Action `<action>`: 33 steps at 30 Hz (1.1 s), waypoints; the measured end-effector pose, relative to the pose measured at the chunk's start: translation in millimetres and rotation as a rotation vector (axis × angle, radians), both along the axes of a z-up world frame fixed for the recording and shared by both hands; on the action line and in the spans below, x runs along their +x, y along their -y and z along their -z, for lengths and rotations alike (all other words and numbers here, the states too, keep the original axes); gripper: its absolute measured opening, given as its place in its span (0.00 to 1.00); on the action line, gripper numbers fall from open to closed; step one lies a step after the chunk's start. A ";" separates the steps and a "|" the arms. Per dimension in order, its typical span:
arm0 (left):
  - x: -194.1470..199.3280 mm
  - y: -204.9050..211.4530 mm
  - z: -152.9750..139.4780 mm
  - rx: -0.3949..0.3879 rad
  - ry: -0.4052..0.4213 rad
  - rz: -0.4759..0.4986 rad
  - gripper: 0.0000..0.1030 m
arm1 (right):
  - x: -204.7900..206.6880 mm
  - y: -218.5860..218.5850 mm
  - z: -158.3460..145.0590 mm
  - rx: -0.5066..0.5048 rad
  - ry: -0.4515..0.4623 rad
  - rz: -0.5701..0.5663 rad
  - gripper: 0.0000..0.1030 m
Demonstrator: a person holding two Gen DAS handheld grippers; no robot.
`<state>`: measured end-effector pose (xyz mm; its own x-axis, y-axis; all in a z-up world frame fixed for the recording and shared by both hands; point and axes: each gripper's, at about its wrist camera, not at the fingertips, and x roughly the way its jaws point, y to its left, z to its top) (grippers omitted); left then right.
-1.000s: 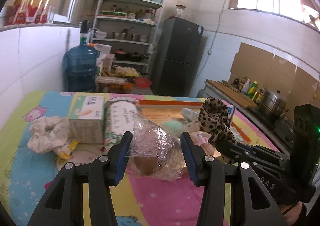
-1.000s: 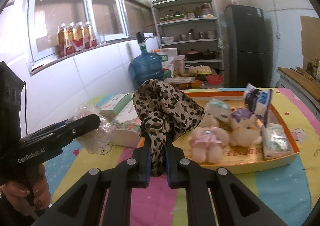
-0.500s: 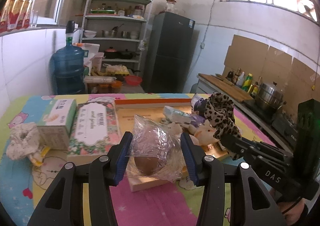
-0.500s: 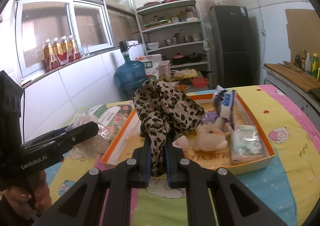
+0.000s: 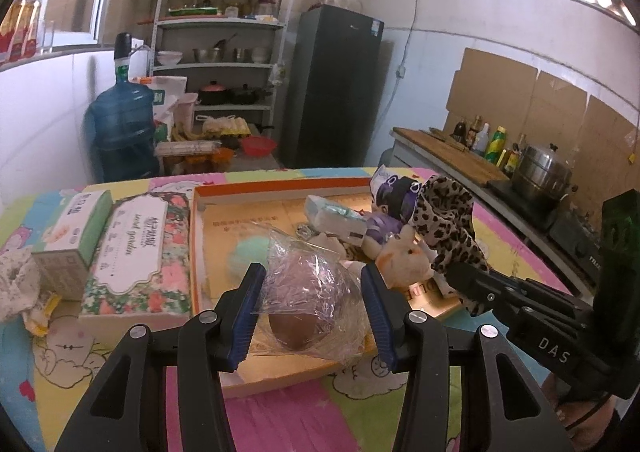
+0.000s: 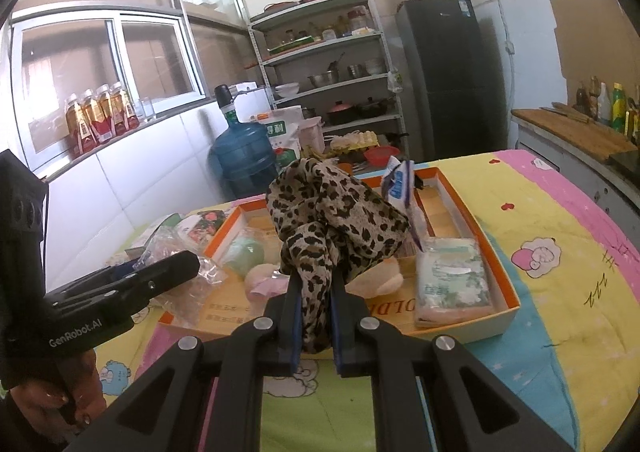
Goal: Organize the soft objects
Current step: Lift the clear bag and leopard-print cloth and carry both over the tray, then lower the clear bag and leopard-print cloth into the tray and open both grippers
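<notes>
Left wrist: plastic-wrapped bundle (image 5: 312, 296) pinched between fingers (image 5: 250, 312).

Right gripper (image 6: 314, 316): jaws pinching a leopard-print cloth (image 6: 332, 220), which is bunching up above them and hanging over the near part of the tray.
Left gripper (image 6: 176, 272): reaching in from the left, carrying a crinkled clear plastic bag (image 6: 180, 252); a hand (image 6: 60, 404) is gripping its handle at the lower left.
Orange-rimmed tray (image 6: 496, 284): sitting on the tabletop, which is wearing a cartoon-print cover (image 6: 560, 252). Lying inside: a tissue pack (image 6: 452, 276) along the right wall, a blue-and-white packet (image 6: 398, 184) standing behind the cloth, a pale green round thing (image 6: 244, 252) and a pink plush piece (image 6: 260, 280) at the left.
Water jug (image 6: 244, 156): standing beyond the tabletop.
</notes>
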<state>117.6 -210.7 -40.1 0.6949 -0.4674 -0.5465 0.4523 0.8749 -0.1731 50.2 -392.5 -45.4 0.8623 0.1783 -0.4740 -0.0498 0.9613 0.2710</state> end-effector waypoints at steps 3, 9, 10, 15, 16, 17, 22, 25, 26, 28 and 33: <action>3.6 5.5 4.3 0.009 -0.008 -0.004 0.49 | 3.4 2.5 4.5 0.005 -0.008 -0.006 0.11; 13.1 12.7 12.8 0.020 -0.030 -0.012 0.49 | 13.2 2.8 8.6 0.008 -0.022 -0.017 0.11; 14.5 12.8 13.8 0.021 -0.033 -0.013 0.49 | 15.5 2.8 9.1 0.008 -0.024 -0.020 0.11; 21.0 12.4 19.3 0.017 -0.047 -0.021 0.49 | 23.3 2.5 13.4 0.009 -0.034 -0.036 0.11; 22.0 11.7 20.5 0.017 -0.050 -0.025 0.49 | 24.2 2.5 13.9 0.011 -0.037 -0.039 0.11; 23.3 11.2 21.5 0.016 -0.054 -0.028 0.49 | 26.4 2.6 14.6 0.017 -0.042 -0.046 0.11; 29.3 10.9 27.3 0.008 -0.076 -0.040 0.49 | 33.0 -1.7 15.8 -0.004 -0.059 -0.060 0.11; 33.3 12.3 29.9 0.002 -0.089 -0.042 0.49 | 37.5 -4.3 16.7 -0.018 -0.074 -0.065 0.11; 34.1 12.4 30.2 0.002 -0.089 -0.043 0.49 | 38.4 -4.9 17.1 -0.020 -0.077 -0.067 0.11; 36.2 13.1 31.1 0.001 -0.091 -0.046 0.49 | 40.5 -6.8 17.9 -0.027 -0.085 -0.068 0.11; 48.3 12.5 35.2 -0.017 -0.115 -0.061 0.49 | 46.2 -8.4 19.2 -0.035 -0.110 -0.064 0.11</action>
